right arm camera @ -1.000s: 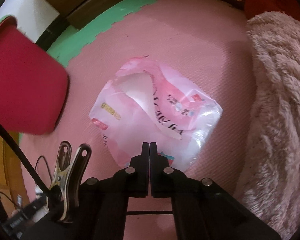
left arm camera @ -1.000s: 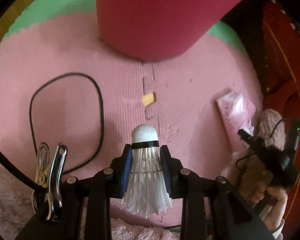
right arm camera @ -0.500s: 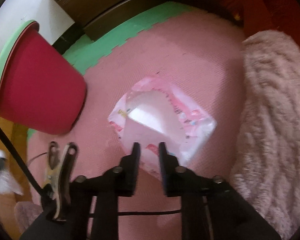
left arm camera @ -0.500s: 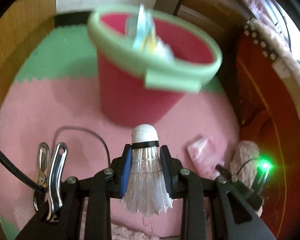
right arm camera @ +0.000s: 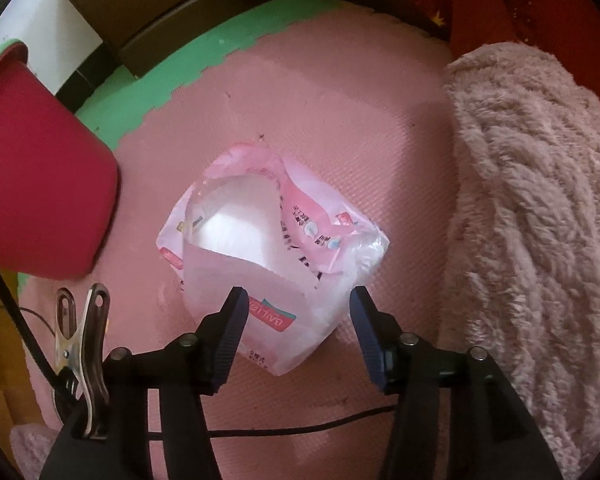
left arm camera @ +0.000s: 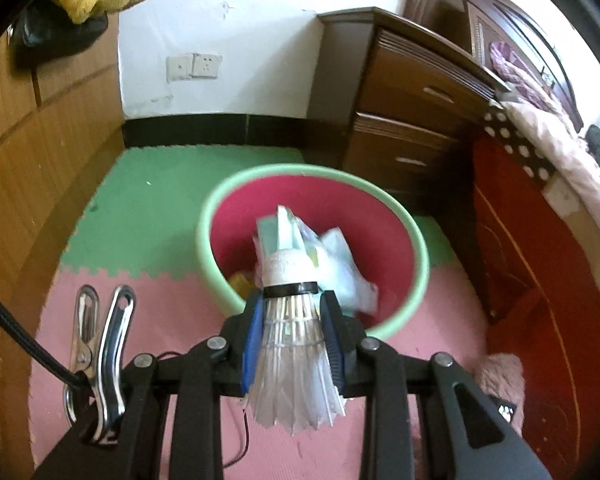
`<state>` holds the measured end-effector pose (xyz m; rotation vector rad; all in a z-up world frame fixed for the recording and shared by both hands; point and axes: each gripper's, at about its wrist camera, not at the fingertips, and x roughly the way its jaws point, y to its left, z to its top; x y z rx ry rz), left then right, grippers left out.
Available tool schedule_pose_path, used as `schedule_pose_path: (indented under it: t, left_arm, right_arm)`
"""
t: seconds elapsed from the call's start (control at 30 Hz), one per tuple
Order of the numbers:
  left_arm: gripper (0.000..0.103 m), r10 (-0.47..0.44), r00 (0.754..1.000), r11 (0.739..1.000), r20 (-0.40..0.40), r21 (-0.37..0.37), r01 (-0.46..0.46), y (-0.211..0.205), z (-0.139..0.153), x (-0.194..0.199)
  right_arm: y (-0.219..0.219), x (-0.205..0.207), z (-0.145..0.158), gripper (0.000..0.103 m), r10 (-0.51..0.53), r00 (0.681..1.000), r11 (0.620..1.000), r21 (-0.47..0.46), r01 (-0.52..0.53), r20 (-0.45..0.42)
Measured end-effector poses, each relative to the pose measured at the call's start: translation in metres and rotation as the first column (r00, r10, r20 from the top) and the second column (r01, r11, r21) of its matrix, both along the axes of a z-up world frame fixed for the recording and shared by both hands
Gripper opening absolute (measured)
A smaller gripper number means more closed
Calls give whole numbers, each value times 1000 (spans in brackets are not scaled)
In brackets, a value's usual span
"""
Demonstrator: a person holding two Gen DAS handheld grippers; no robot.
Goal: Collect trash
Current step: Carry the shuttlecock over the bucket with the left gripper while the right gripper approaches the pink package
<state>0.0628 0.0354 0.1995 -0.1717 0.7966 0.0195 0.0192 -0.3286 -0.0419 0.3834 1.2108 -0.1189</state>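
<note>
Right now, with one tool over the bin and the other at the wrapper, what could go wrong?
The left tool holds the shuttlecock by its feather skirt, near the red bin's closer rim; released here, it might catch the rim and drop onto the mat. The right tool is open around the pink plastic wrapper, which lies flat and crinkled, so the fingers may slide over the film or pinch only a loose fold.

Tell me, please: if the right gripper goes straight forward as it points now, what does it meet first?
Most likely the pink plastic wrapper on the pink mat; the open right gripper already frames its near end, though height is unclear.
</note>
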Motion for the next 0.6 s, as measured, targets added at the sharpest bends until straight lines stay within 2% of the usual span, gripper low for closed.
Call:
schedule_pose_path:
  t: [0.1, 0.23, 0.33, 0.4, 0.5, 0.6]
  left_arm:
    - [29, 32, 999, 999, -8, 14, -32, 11, 0, 26]
    - [30, 54, 998, 998, -23, 26, -54, 19, -8, 60]
    - [31, 54, 998, 998, -38, 18, -53, 24, -13, 76]
    - [31, 61, 997, 998, -44, 5, -61, 26, -15, 80]
    - [40, 55, 998, 998, -42, -11, -55, 28, -16, 82]
    - [41, 46, 998, 999, -35, -4, -46, 28, -16, 78]
  right_arm:
    - [2, 3, -11, 55, 7, 999, 1000, 20, -6, -32]
    - [-4, 3, -29, 55, -18, 997, 995, 97, 26, -80]
    - [-4, 3, -33, 55, -23, 996, 993, 112, 32, -81]
    - [-5, 4, -34, 55, -27, 997, 992, 118, 36, -73]
    - [-6, 4, -35, 55, -32, 998, 992, 120, 39, -56]
    - [-3, 8, -35, 55, -19, 999, 995, 98, 23, -41]
